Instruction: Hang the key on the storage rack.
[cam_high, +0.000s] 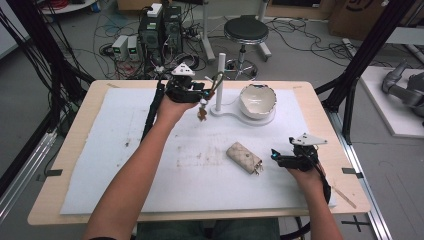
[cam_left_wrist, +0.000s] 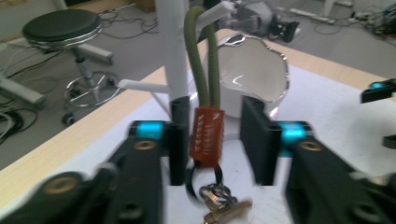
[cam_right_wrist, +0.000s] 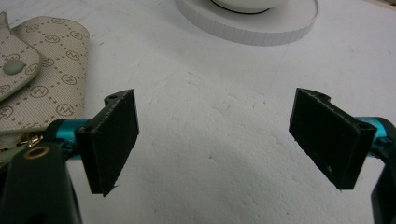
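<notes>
A keychain with an olive cord loop (cam_left_wrist: 201, 56) and a brown leather tag (cam_left_wrist: 208, 135) hangs from a peg of the white stand (cam_high: 220, 80); metal keys (cam_left_wrist: 219, 200) dangle below the tag. My left gripper (cam_high: 206, 93) (cam_left_wrist: 217, 140) is open around the tag, with a clear gap at the right pad. In the high view the keychain (cam_high: 202, 109) hangs just left of the post. My right gripper (cam_high: 274, 155) (cam_right_wrist: 215, 140) rests open on the mat, nothing between its pads. A beige patterned key pouch (cam_high: 244, 157) (cam_right_wrist: 42, 70) lies just left of it.
A white bowl (cam_high: 257, 100) with a jagged rim sits on the stand's round base (cam_right_wrist: 252, 25). A white foam mat (cam_high: 125, 165) covers the wooden table. Behind the table stand a black stool (cam_high: 245, 31), computer boxes (cam_high: 160, 27) and floor cables. Black frame posts flank both sides.
</notes>
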